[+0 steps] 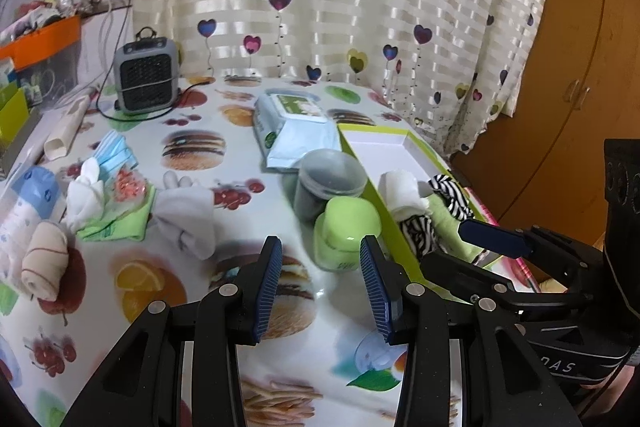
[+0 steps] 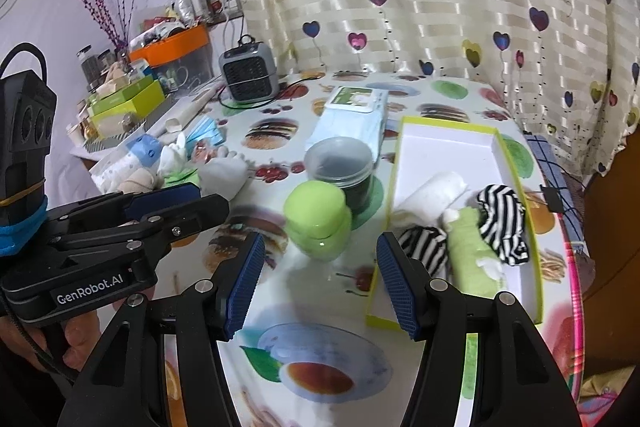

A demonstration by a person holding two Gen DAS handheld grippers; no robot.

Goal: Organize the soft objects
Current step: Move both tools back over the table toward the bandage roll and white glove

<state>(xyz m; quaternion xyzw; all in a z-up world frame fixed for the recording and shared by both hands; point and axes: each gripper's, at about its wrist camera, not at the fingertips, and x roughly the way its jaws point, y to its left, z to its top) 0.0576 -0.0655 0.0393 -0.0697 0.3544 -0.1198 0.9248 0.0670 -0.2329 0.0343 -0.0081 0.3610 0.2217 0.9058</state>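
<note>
A white box with a lime-green rim (image 1: 380,147) (image 2: 440,147) lies at the table's right. It holds a white sock roll (image 2: 436,193), a green roll (image 2: 472,251) and black-and-white striped socks (image 2: 500,219). Loose soft things lie at the left: a white sock (image 1: 184,215), a beige roll (image 1: 44,259), a green cloth (image 1: 120,223) and blue face masks (image 1: 116,151). My left gripper (image 1: 322,287) hovers open over the tablecloth, just short of a green jar (image 1: 344,231). My right gripper (image 2: 320,283) is open too, near the box's near-left corner, with nothing between its fingers.
A dark tub with a clear lid (image 1: 328,183) stands behind the green jar, and a wet-wipes pack (image 1: 292,127) lies beyond it. A grey heater (image 1: 146,75) with a cable sits at the back. Cluttered boxes line the left wall. A curtain hangs behind the table.
</note>
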